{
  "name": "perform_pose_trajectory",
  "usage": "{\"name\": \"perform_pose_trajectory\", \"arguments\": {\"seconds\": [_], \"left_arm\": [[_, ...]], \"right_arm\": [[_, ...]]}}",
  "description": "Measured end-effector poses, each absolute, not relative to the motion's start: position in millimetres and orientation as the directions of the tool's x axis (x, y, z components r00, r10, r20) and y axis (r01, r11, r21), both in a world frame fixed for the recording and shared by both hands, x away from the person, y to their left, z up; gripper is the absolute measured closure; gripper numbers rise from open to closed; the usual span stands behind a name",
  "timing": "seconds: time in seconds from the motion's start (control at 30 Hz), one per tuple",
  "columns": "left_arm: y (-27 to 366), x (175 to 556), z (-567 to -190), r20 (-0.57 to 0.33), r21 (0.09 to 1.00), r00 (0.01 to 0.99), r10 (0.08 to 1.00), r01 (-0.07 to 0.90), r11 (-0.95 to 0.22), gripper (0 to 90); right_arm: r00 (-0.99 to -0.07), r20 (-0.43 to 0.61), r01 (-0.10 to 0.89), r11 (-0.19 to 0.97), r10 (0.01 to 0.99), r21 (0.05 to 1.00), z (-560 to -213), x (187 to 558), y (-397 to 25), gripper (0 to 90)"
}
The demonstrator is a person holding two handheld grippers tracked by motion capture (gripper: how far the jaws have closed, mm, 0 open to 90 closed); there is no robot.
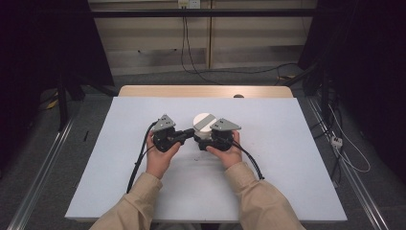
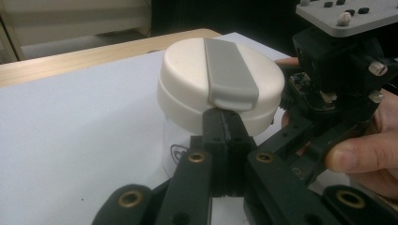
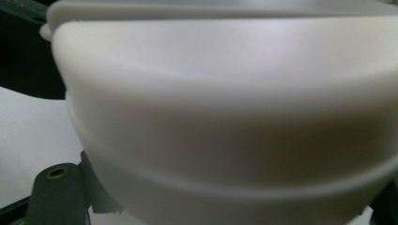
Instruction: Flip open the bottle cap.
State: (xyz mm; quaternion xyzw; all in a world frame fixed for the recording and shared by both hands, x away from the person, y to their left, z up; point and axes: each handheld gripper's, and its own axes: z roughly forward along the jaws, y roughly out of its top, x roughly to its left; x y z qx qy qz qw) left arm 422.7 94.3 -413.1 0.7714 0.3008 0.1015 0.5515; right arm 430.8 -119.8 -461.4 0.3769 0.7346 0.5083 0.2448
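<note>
Black jaws of the left gripper rise from the bottom of the left gripper view, pressed together with no gap, their tips touching the lower edge of a jar's white lid just under the end of its grey flip tab — whether they pinch that tab or only press against it cannot be told.

At the right of that frame the right gripper reaches in around the clear jar below the lid. In its own view the lid's wall looms close and blurred, with one jaw link at the lower left and another at the far right edge, so the jaws stand spread around the jar; whether they truly clamp it is unclear.

From above, the jar stands upright at the centre of the white table, between the two grippers.

My reading: the jar is steadied and the tab approached, but the lid is still seated and the tab flat — opening is yet to be done.
</note>
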Motion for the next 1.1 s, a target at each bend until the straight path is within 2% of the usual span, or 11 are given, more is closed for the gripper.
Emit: {"name": "perform_pose_trajectory", "arguments": {"seconds": [1.1], "left_arm": [[84,428,-386,-0.165,0.929,0.814,0.557,0.317,-0.189,90.0]], "right_arm": [[-0.596,0.020,0.305,0.203,0.803,0.930,-462,431,-119,18.6]]}}
